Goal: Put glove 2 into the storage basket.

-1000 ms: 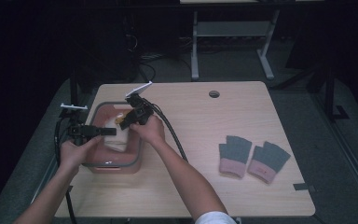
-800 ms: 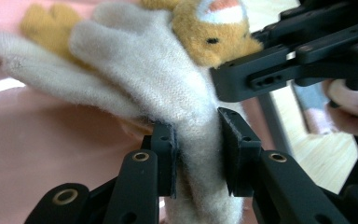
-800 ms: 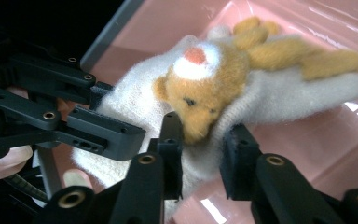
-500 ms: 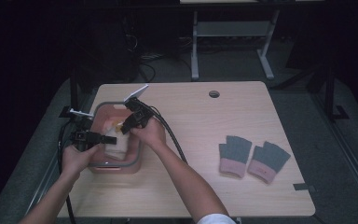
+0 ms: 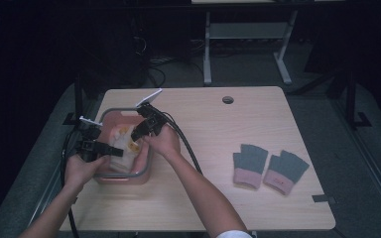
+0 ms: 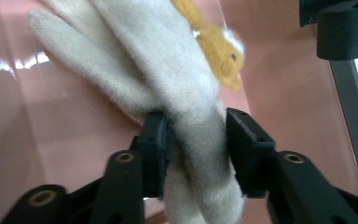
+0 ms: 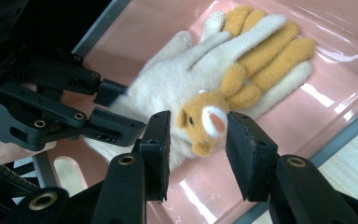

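A cream glove (image 7: 177, 79) lies on an orange glove (image 7: 270, 46) inside the pink basin (image 5: 124, 177) at the table's left. The cream one has an orange animal face (image 7: 200, 122) on it. My left gripper (image 6: 196, 140) straddles the cream glove's cuff (image 6: 200, 154). Its jaws have just been opening, and the right pad stands a little off the cuff. My right gripper (image 7: 196, 140) hovers over the animal face, its jaws also just opened and its pads clear of the face. In the high view the left gripper (image 5: 114, 151) and right gripper (image 5: 138, 133) meet over the basin.
A pair of grey gloves with pink cuffs (image 5: 250, 166) (image 5: 284, 171) lies at the table's right. A cable hole (image 5: 227, 99) sits near the far edge. Black cables trail from both grippers across the table. The basin's walls (image 6: 279, 102) rise close around both grippers.
Both hands stay over the basin, having shifted only slightly. The gloves now rest on the basin floor between loosened jaws.
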Motion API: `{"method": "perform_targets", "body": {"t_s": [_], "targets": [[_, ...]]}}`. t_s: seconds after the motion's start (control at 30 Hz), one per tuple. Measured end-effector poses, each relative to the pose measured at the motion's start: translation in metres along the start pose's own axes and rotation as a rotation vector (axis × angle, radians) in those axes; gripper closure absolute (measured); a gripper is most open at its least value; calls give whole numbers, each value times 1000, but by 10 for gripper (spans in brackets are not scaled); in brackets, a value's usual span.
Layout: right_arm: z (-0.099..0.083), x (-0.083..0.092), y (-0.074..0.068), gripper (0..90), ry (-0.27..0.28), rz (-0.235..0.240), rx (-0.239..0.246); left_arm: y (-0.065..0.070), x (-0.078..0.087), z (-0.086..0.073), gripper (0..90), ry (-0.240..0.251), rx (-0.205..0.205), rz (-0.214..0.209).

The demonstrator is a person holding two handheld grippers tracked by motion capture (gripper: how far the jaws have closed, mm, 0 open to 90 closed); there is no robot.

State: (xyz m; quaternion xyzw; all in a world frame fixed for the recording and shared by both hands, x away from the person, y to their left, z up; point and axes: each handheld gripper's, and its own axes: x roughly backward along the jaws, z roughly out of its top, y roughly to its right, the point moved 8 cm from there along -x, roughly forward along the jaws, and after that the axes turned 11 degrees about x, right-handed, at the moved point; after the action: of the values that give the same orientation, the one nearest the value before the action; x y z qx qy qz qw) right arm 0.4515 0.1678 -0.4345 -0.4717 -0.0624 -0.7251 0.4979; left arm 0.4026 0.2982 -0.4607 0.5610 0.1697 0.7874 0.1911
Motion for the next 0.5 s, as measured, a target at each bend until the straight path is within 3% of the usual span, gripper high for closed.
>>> {"method": "perform_targets", "body": {"t_s": [0.1, 0.27, 0.4, 0.5], "targets": [[0, 3, -1, 599, 11, 1, 5, 2, 9, 5, 516, 29, -1, 3], [-1, 11, -2, 599, 26, 1, 9, 6, 22, 13, 545, 79, -15, 8], [-2, 17, -3, 599, 37, 1, 14, 7, 12, 9, 650, 32, -42, 34], [-3, 21, -2, 599, 46, 5, 13, 7, 2, 5, 668, 1, -54, 65]]}}
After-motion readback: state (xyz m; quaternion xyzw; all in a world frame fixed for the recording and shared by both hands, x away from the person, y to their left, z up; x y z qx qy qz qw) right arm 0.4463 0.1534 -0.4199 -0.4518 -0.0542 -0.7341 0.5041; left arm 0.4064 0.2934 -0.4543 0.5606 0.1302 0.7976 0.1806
